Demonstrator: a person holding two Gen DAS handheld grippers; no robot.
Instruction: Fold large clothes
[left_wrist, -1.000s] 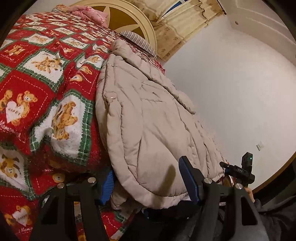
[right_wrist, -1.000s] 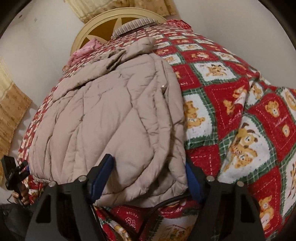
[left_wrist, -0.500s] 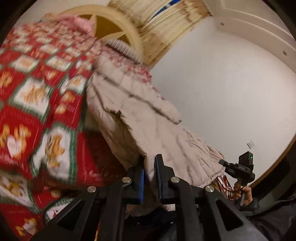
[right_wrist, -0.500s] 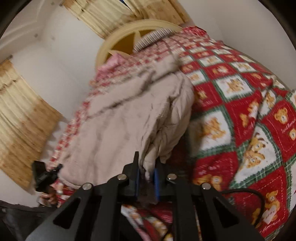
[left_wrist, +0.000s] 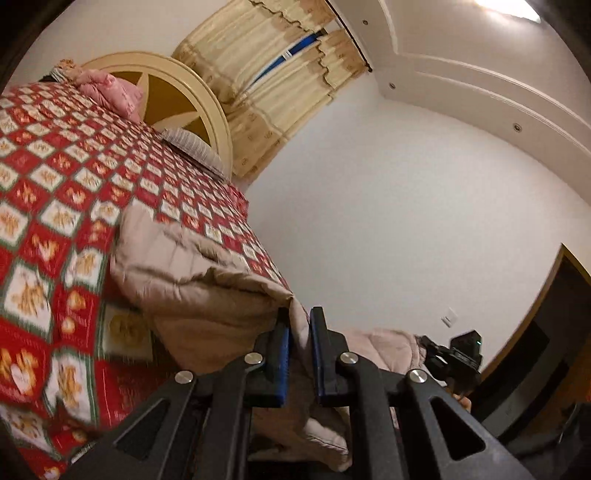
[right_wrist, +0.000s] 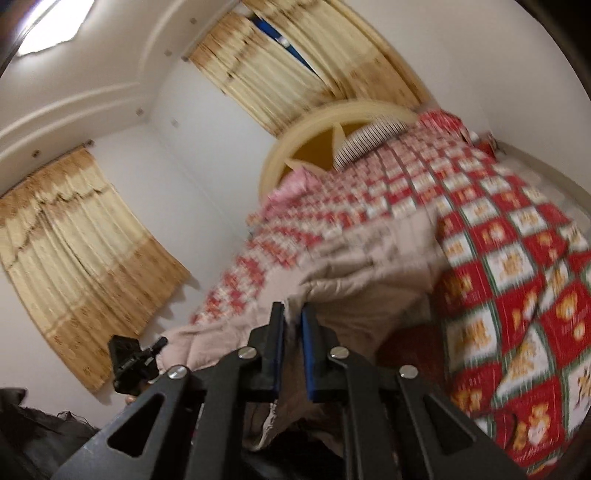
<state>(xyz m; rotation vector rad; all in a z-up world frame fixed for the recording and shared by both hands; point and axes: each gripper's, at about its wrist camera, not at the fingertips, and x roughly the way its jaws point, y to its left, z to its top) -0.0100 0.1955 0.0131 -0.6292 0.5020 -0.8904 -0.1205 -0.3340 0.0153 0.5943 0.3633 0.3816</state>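
A beige quilted coat (left_wrist: 192, 280) lies on a bed with a red bear-patterned cover (left_wrist: 55, 229). My left gripper (left_wrist: 300, 325) is shut on the coat's hem and holds it raised above the bed. In the right wrist view the coat (right_wrist: 354, 280) hangs in a fold from my right gripper (right_wrist: 293, 319), which is shut on the other end of the hem. Each gripper shows in the other's view: the right one (left_wrist: 452, 350) in the left wrist view, the left one (right_wrist: 129, 360) in the right wrist view. The coat's far part still rests on the bed.
A cream round headboard (left_wrist: 177, 88) stands at the bed's far end with a pink pillow (left_wrist: 110, 92) and a striped pillow (left_wrist: 192, 144). Yellow curtains (right_wrist: 74, 258) hang on the walls. A dark doorway (left_wrist: 546, 350) is at the right.
Both grippers closed on the coat's near hem and lifted it up off the bed. The coat's near half now hangs folded from the jaws, and the views tilted up toward the ceiling.
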